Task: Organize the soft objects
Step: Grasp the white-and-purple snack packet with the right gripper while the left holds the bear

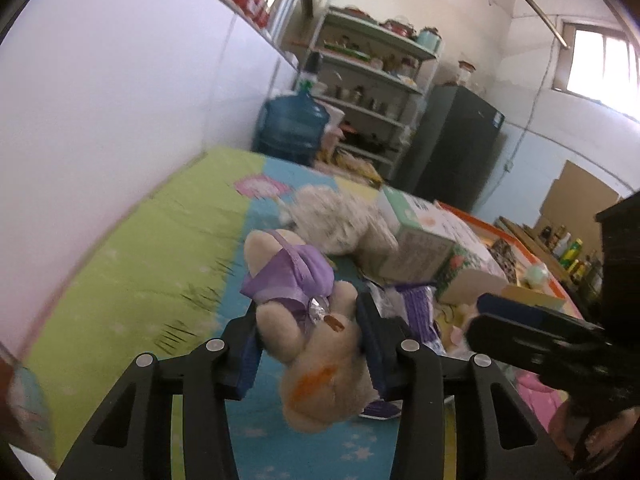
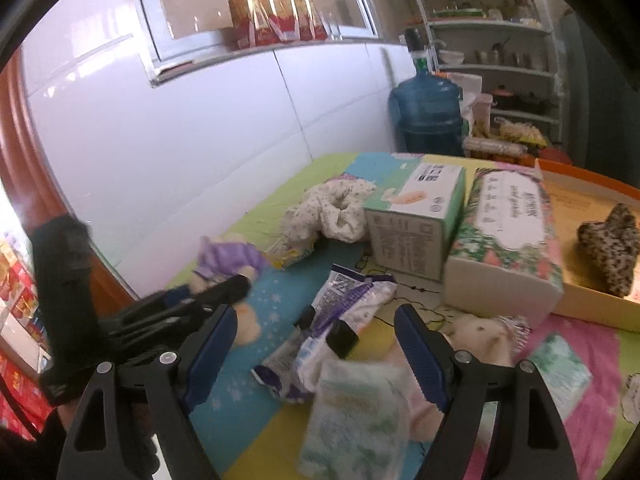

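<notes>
OK, left wrist: left gripper (image 1: 310, 330) jaws pinch the teddy bear (image 1: 308, 328) in a purple dress, lifted above the mat (image 1: 120, 280). Right wrist: right gripper (image 2: 316, 344) jaws spread, empty, above a purple-white packet (image 2: 340, 304); bear partly visible at left.

Support surface below my jaws: bed with patchwork sheet of green, blue, yellow and pink panels (image 2: 240, 396). Lying on it: crumpled white floral cloth (image 2: 328, 214), mint-and-white carton (image 2: 412, 220), floral tissue box (image 2: 508, 240), purple-and-white crinkled plastic pack (image 2: 344, 300), shallow orange-rimmed cardboard tray (image 2: 580, 200).
</notes>
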`<control>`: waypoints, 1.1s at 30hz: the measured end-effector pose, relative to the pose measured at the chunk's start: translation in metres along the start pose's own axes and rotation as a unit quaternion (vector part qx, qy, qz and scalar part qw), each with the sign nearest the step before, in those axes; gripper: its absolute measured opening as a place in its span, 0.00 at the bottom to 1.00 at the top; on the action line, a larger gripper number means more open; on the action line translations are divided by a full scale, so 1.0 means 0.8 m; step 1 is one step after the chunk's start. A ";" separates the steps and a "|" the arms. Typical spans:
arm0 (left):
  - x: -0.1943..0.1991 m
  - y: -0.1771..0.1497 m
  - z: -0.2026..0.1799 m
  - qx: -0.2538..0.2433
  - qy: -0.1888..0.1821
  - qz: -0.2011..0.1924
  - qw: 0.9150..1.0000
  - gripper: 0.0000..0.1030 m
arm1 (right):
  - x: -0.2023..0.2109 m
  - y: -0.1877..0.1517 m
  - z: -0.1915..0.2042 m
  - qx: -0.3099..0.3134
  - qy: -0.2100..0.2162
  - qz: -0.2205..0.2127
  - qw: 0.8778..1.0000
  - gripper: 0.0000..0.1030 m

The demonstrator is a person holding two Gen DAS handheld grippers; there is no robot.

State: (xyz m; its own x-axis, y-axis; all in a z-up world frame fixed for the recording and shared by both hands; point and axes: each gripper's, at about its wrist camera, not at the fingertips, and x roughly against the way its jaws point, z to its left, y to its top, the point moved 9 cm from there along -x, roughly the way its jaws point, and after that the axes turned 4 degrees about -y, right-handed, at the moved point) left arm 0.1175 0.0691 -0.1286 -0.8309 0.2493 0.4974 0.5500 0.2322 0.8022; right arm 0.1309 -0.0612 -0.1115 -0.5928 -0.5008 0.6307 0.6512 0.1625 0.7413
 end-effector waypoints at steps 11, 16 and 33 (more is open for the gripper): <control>0.018 0.006 0.020 0.005 0.006 -0.019 1.000 0.44 | -0.066 -0.004 -0.005 -0.024 -0.028 0.102 0.994 0.60; 0.013 0.001 0.028 0.011 -0.001 -0.017 1.000 0.44 | -0.076 -0.009 0.000 -0.017 -0.035 0.110 0.993 0.52; 0.011 -0.004 0.037 0.023 -0.005 -0.020 1.000 0.44 | -0.054 -0.009 0.014 -0.021 -0.012 0.060 0.998 0.34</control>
State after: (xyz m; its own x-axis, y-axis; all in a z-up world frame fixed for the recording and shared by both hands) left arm 0.1106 0.0988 -0.1368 -0.8515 0.2490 0.4615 0.5198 0.2853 0.8052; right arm 0.1467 -0.0311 -0.1414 -0.5193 -0.4596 0.7205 0.7378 0.1844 0.6494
